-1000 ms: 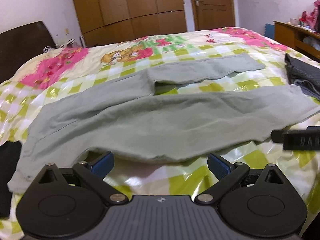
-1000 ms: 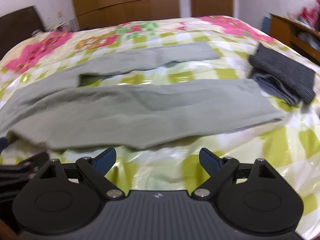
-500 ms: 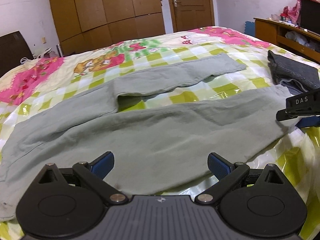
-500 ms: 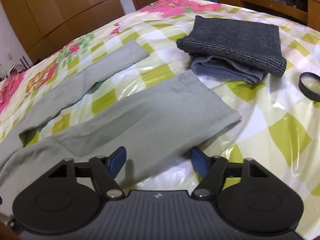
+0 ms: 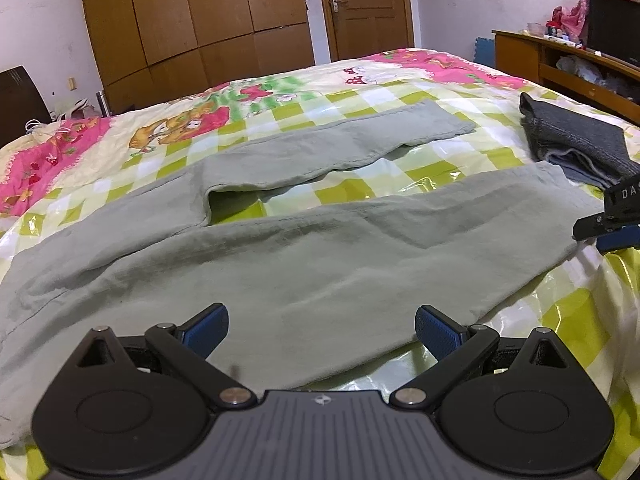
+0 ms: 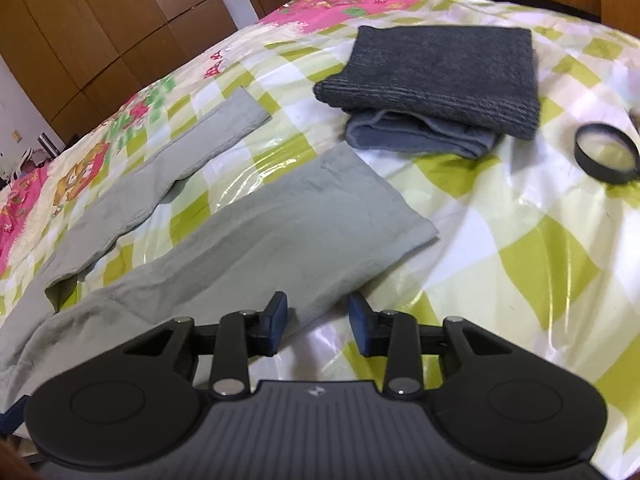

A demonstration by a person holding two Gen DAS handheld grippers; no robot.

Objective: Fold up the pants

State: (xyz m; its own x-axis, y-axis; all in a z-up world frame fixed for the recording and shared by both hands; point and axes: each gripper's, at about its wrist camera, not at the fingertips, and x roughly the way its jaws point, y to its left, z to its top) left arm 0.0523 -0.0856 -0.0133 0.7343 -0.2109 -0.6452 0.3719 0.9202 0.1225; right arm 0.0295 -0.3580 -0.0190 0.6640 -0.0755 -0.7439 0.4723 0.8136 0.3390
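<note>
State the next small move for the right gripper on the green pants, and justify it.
Probably close the right gripper on the near leg's edge. Its jaws are partly open astride the green pants, which lie flat and unfolded on the bed, so gripping precedes any fold.

Tongs point(image 6: 318, 322) straddling pants point(image 6: 256, 248) hem edge

Right tongs point(image 6: 318, 322) narrower (at pants point(image 6: 248, 248) hem)

a bed under a glossy green-and-white checked cover with pink cartoon prints point(image 5: 360, 92) carries everything. pale green fabric pants point(image 5: 320, 264) lie flat straight ahead of the left gripper, legs apart. beyond the right gripper sit folded dark grey clothes point(image 6: 436, 68), with a black-rimmed round lens point(image 6: 606, 153) to their right.
</note>
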